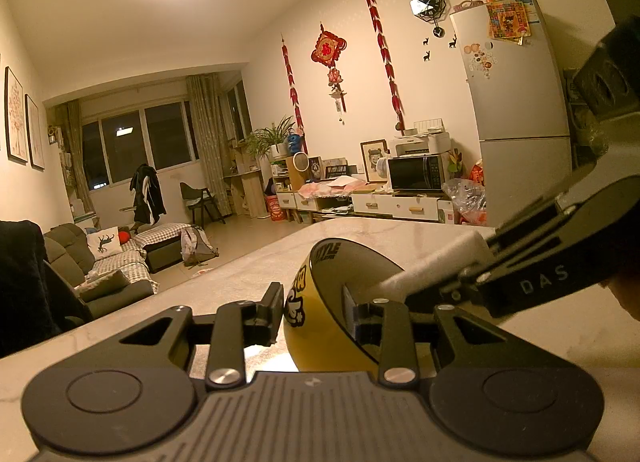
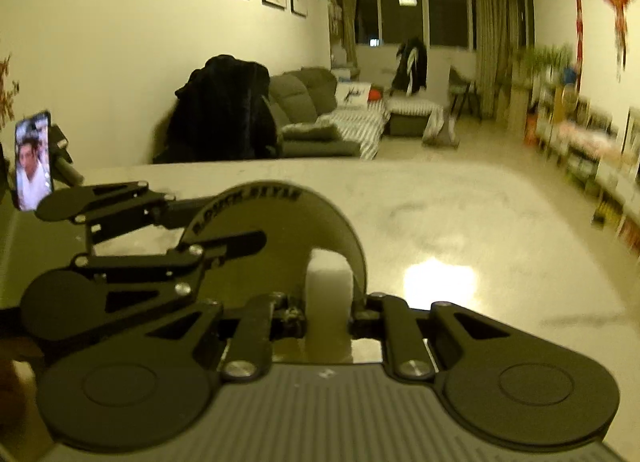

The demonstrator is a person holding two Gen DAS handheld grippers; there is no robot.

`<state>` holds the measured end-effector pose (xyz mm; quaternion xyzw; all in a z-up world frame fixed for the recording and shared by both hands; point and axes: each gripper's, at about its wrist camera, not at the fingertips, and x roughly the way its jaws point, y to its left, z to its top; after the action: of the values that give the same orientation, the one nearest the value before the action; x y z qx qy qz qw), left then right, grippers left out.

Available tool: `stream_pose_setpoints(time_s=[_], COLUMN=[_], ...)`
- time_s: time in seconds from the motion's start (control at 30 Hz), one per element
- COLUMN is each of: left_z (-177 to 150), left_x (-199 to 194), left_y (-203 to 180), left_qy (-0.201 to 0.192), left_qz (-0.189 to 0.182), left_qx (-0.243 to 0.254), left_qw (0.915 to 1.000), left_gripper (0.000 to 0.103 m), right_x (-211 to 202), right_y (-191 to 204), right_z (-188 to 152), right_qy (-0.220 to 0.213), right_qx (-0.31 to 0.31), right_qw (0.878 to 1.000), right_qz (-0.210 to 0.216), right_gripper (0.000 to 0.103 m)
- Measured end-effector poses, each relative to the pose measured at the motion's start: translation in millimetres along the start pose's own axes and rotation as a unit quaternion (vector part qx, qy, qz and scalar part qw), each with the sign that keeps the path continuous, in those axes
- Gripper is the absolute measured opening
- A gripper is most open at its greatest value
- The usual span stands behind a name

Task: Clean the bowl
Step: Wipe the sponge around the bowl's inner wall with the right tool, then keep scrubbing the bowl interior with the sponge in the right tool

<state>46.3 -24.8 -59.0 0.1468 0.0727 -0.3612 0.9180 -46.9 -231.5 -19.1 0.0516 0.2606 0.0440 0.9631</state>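
A yellow bowl (image 1: 316, 336) with a black inside is tipped on its side above the marble table (image 1: 224, 286). My left gripper (image 1: 318, 316) is shut on its rim, one finger outside and one inside. My right gripper (image 1: 460, 282) comes in from the right, shut on a white sponge (image 1: 436, 258) that reaches into the bowl. In the right wrist view the right gripper (image 2: 328, 314) clamps the sponge (image 2: 328, 282) against the bowl's dark inside (image 2: 280, 218). The left gripper (image 2: 200, 222) holds the bowl's left rim.
A phone (image 2: 34, 160) on a stand is at the table's left edge. A dark coat (image 2: 224, 110) hangs over a chair behind the table. Pale table top (image 2: 480, 222) stretches to the right of the bowl. A fridge (image 1: 516, 102) and low cabinets line the far wall.
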Motion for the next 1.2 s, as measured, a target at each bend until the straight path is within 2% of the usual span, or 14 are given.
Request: stream_pose_setpoints(time_s=[0.17, 0.27, 0.5, 0.63, 0.77, 0.9, 1.07, 1.2], left_z=[1.7, 2.0, 3.2, 3.2, 1.2, 0.3, 0.6, -0.4], left_x=[-0.9, -0.8, -1.3, -1.5, -0.8, -0.1, 0.3, 1.2], left_y=[0.4, 0.3, -0.2, -2.4, -0.8, -1.2, -1.0, 3.1], left_qy=[0.0, 0.001, -0.001, 0.0, -0.001, -0.001, -0.001, 0.0], left_qz=[-0.001, -0.001, -0.001, -0.001, -0.001, -0.001, 0.0, 0.001], left_qx=[-0.001, -0.003, -0.001, 0.0, 0.0, 0.0, 0.0, -0.005], left_qw=[1.0, 1.0, 1.0, 1.0, 1.0, 1.0, 1.0, 1.0], left_gripper=[0.032, 0.032, 0.033, 0.033, 0.033, 0.033, 0.033, 0.031], right_x=[1.0, 3.0, 2.4, -3.9, -10.9, -6.4, -0.6, -3.1], right_y=[-2.1, -4.7, -5.7, -2.0, -1.9, -6.4, -9.3, -4.7], right_z=[0.9, 2.5, 4.0, 10.9, 14.6, 6.9, -3.5, -3.0], right_qy=[0.028, 0.037, 0.027, 0.001, -0.017, 0.001, 0.041, 0.055], right_qx=[0.041, 0.059, 0.043, 0.013, 0.001, 0.011, 0.051, 0.069], right_qw=[0.997, 0.994, 0.998, 1.0, 1.0, 1.0, 0.996, 0.99], right_qz=[0.064, 0.079, 0.034, -0.001, -0.004, 0.001, 0.06, 0.111], right_gripper=[0.017, 0.017, 0.018, 0.018, 0.018, 0.018, 0.018, 0.018])
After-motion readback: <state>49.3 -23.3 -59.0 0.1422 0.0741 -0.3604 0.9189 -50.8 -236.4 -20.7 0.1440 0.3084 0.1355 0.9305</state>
